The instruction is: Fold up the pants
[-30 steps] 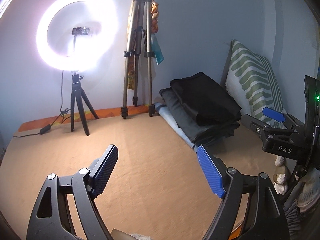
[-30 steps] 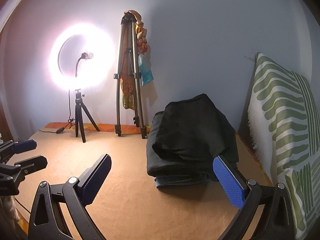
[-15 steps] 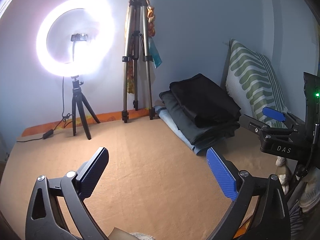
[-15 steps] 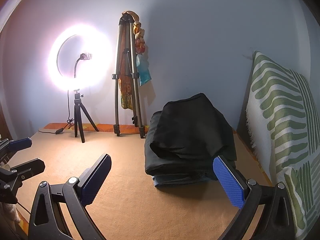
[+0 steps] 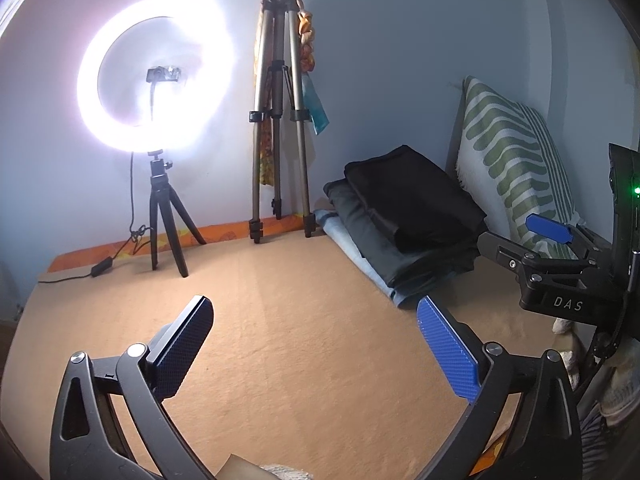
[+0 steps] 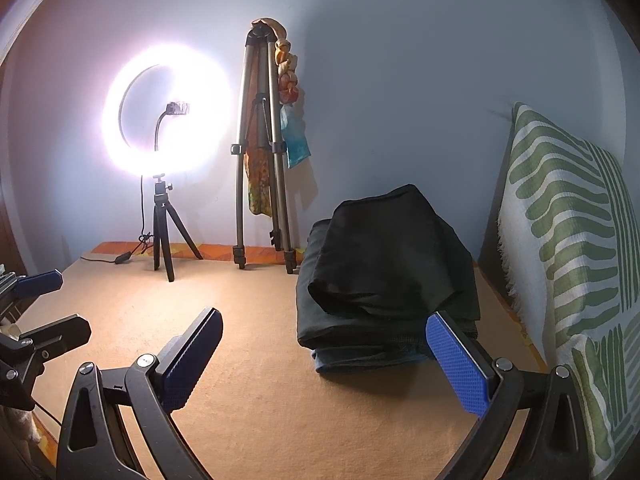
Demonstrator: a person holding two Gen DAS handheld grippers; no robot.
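- Pulling my left gripper back a touch, its view now wider than a second ago, blue pads spread wide over the tan blanket, gripping nothing
- Right gripper also gaping, empty, hovering just short of the folded pants
- Pants stacked at the far right, beside the striped pillow
- Beyond: tripod, glowing ring light, against the wall

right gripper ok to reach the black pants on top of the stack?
Probably yes. The right gripper has its jaws open and empty, and the black pants lie straight ahead atop the stack with only bare mat between.
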